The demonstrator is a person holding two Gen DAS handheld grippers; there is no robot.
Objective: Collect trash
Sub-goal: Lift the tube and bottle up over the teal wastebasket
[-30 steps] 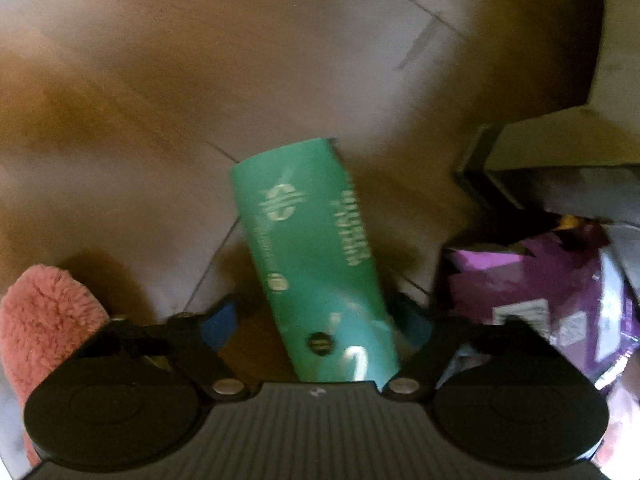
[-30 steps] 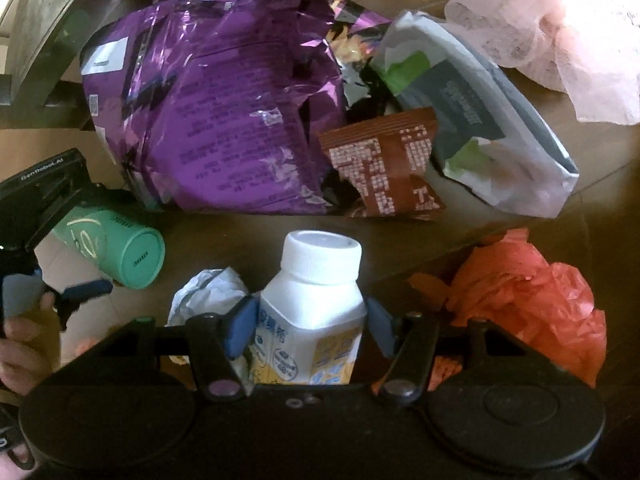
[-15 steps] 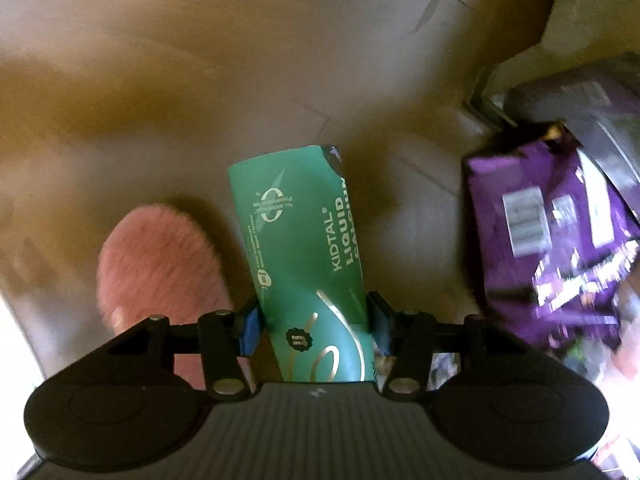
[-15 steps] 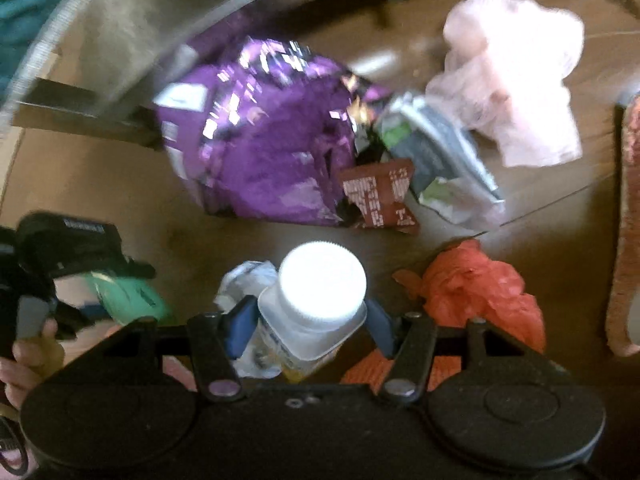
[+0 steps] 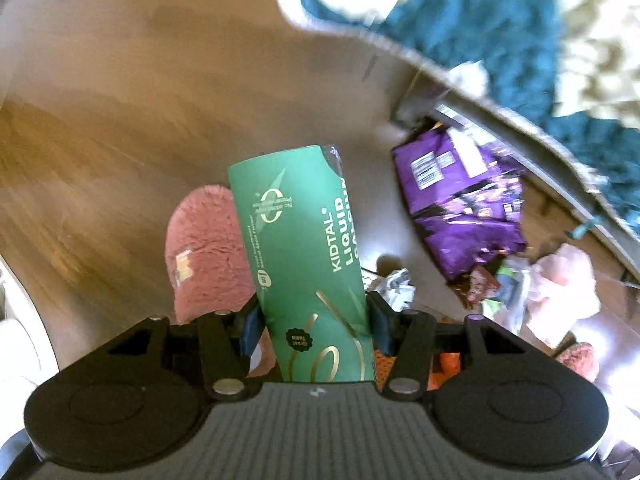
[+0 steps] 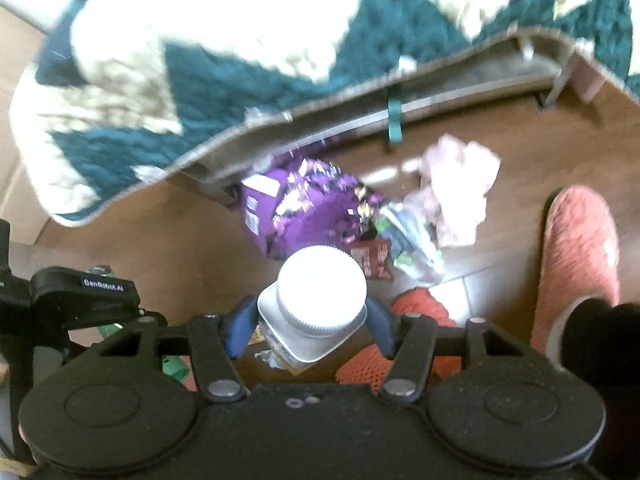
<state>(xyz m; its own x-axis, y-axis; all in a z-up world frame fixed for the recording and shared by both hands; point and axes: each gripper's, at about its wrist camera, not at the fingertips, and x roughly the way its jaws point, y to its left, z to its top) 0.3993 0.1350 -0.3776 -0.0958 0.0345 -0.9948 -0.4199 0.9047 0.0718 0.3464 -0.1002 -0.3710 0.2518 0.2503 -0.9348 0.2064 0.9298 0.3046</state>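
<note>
My left gripper (image 5: 312, 326) is shut on a green KIDTAL tube (image 5: 300, 240) and holds it well above the wooden floor. My right gripper (image 6: 308, 322) is shut on a white-capped bottle (image 6: 320, 292), also lifted. On the floor below lie a purple foil bag (image 6: 304, 208) (image 5: 460, 196), a brown wrapper (image 6: 372, 258), a white-green pouch (image 6: 408, 240), a pink crumpled bag (image 6: 460, 184) (image 5: 560, 280), an orange mesh bag (image 6: 420, 312) and a crumpled white paper (image 5: 396, 284).
A bed with a teal and cream blanket (image 6: 200, 60) overhangs the trash pile; its frame leg (image 5: 412, 100) stands by the purple bag. Pink fuzzy slippers are on the floor (image 5: 204, 244) (image 6: 576, 256). The left gripper's body (image 6: 80, 300) shows at the left of the right wrist view.
Both grippers have risen high above the floor with their loads; the left one closed on the green tube first. The trash pile now looks smaller and the bed has come into view.
</note>
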